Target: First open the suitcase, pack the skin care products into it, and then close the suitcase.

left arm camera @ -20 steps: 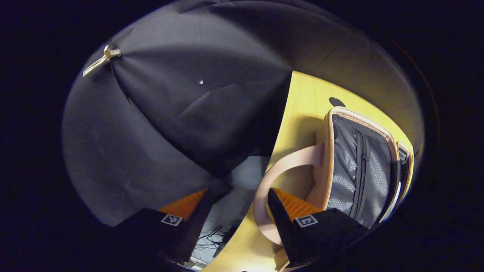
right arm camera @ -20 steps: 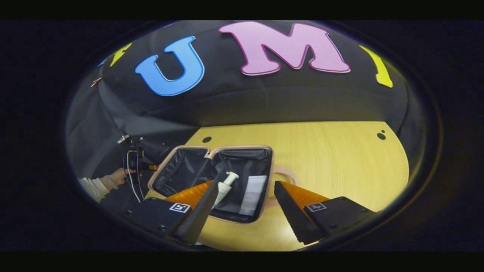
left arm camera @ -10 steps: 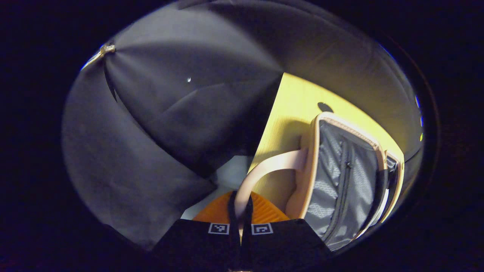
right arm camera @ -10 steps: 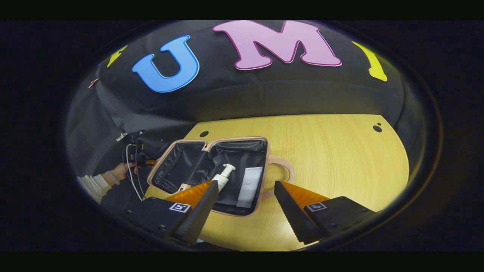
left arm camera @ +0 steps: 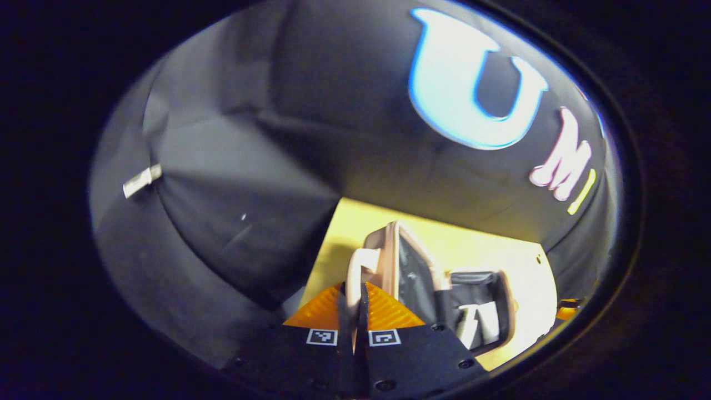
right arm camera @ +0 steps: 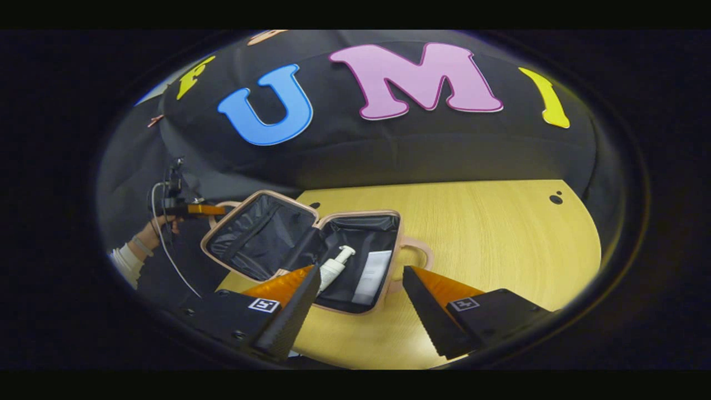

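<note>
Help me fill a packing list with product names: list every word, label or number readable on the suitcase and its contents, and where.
None can be read.
Pump bottle: any print too small to read.
White packet: no legible print.
Suitcase: no lettering seen on lining or handle.
Square tags: coded patterns, no letters.

The left tool [left arm camera: 354,311] clamped the lid handle [left arm camera: 355,272] and raised the lid [right arm camera: 253,236].
</note>
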A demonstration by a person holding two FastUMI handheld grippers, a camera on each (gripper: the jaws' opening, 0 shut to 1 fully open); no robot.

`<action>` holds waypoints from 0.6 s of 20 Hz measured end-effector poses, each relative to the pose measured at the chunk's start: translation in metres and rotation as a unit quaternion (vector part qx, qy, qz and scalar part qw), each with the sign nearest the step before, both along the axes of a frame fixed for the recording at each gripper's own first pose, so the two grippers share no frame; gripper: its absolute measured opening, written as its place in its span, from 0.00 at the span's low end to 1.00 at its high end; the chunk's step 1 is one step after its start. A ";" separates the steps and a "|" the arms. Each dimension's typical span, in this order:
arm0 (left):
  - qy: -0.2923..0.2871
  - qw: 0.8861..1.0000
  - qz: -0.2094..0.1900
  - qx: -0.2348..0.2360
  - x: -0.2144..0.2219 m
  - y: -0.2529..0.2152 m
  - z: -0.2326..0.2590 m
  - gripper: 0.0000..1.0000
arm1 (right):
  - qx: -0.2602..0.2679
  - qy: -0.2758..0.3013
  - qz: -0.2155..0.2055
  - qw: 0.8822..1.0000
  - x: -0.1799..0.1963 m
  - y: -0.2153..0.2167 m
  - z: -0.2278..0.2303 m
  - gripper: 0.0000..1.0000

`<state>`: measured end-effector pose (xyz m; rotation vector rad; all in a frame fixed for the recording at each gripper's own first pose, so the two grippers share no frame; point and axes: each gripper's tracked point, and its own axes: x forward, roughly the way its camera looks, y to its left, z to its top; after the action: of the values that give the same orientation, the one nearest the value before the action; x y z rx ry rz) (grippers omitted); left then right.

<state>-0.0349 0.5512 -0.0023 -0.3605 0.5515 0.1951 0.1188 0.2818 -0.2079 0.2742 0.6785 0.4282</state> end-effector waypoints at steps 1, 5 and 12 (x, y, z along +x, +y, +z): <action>-0.021 1.000 -0.019 0.009 -0.003 -0.018 0.035 0.06 | 0.005 -0.005 -0.001 1.000 -0.003 -0.006 0.005 0.94; -0.053 0.993 -0.100 0.031 0.001 -0.121 0.117 0.06 | 0.009 -0.029 -0.011 0.999 -0.020 -0.055 0.020 0.94; -0.023 0.978 -0.208 0.006 0.056 -0.277 0.095 0.06 | -0.015 -0.025 -0.078 0.997 -0.059 -0.174 -0.003 0.94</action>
<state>0.0213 0.2743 0.0922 -0.2304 0.5679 -0.2125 0.0595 0.1077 -0.2111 0.2861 0.6095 0.2741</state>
